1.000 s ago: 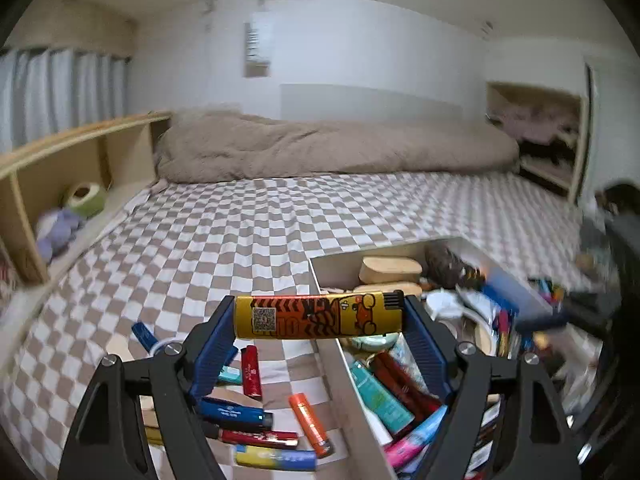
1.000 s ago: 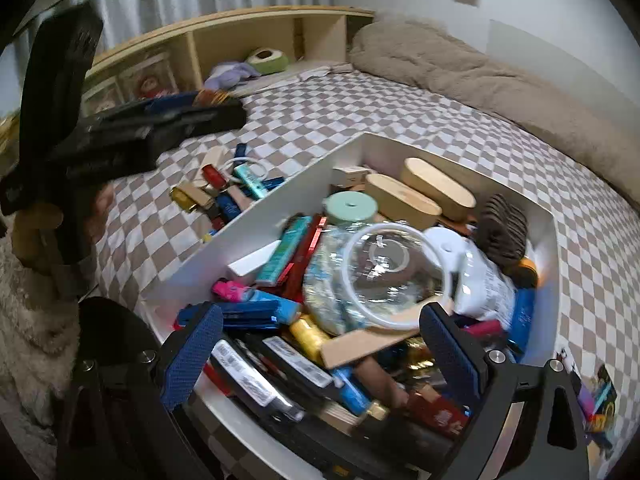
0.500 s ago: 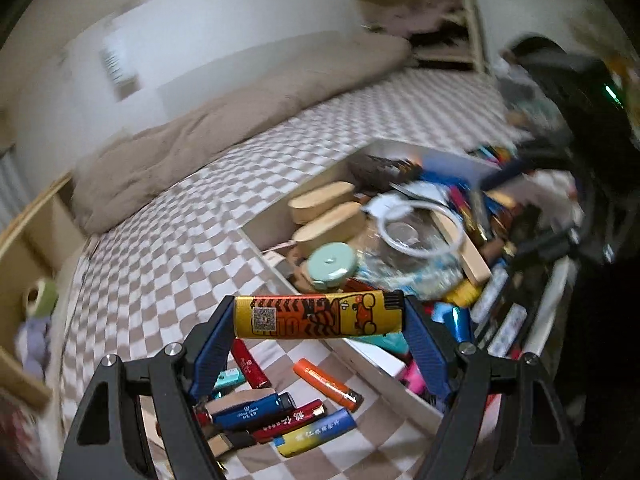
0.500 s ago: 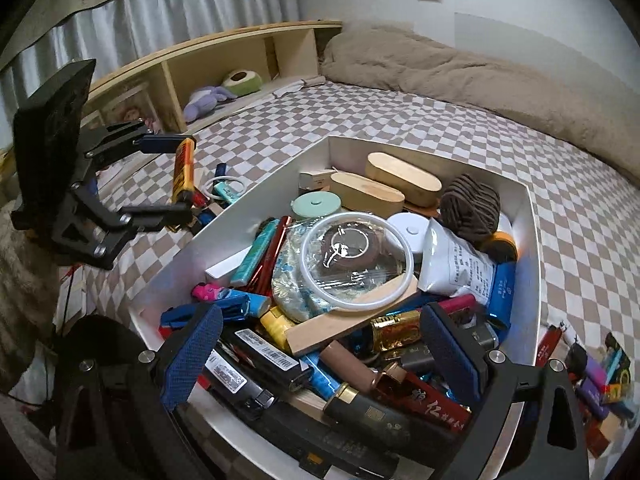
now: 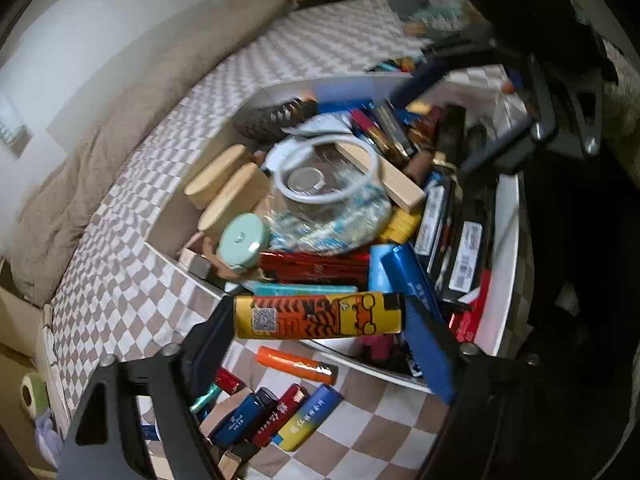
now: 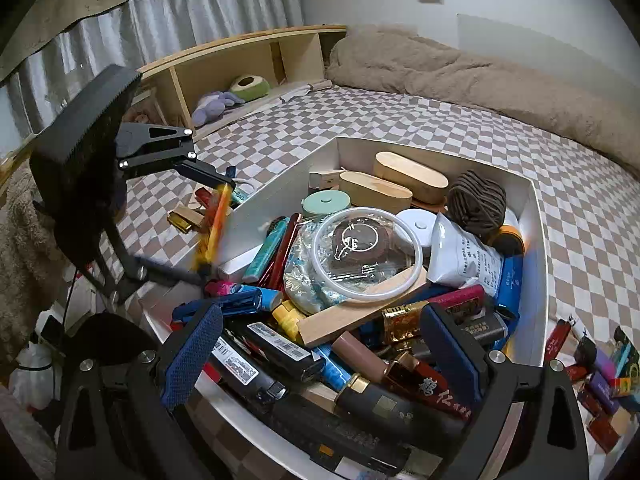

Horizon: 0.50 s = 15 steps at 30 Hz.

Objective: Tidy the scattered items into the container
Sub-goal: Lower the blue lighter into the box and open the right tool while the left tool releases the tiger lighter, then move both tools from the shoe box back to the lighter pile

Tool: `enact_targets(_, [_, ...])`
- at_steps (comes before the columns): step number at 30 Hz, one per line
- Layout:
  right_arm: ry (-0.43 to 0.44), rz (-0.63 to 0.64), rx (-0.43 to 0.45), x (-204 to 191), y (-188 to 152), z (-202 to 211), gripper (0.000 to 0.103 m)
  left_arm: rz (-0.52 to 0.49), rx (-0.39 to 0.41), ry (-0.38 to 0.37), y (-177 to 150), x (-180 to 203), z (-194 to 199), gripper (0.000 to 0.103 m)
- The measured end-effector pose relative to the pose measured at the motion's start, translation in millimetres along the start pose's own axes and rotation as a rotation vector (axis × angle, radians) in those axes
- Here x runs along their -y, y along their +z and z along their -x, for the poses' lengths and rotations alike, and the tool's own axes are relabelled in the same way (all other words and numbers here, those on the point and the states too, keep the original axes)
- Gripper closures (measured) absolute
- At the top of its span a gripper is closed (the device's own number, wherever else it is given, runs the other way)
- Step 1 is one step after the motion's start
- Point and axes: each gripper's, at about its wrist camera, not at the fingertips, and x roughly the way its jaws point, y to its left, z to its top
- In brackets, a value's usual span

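Left hand-held gripper is clamped on the lighter, held crosswise right over the box's near-left edge, so it's nearer than the right hand-held gripper, which hangs open and empty.

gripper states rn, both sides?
Left gripper: closed on the yellow tiger-print lighter, at the white box's near rim.
Right gripper: jaws open, holding nothing, over the box.

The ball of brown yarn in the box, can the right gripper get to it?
Probably yes. The right gripper has its jaws open and empty, and the brown yarn ball sits on top at the far corner of the white box, nothing covering it. It must pass above the heaped clutter.
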Motion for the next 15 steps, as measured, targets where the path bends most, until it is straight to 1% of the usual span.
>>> enact_targets(4, [0.003,-0.003,0.007,1,0,2,0.004,0.001,0.003,0.027,-1,5,-1,0.001])
enact_targets(10, [0.007,-0.005,0.018,2,-1,5,0.004,0.056,0.03,0.066,-1,-2,5,0.001])
enact_targets(15, [0.003,-0.012,0.026,3,-1,7,0.004,0.101,0.057,0.072,3,-6,12,0.001])
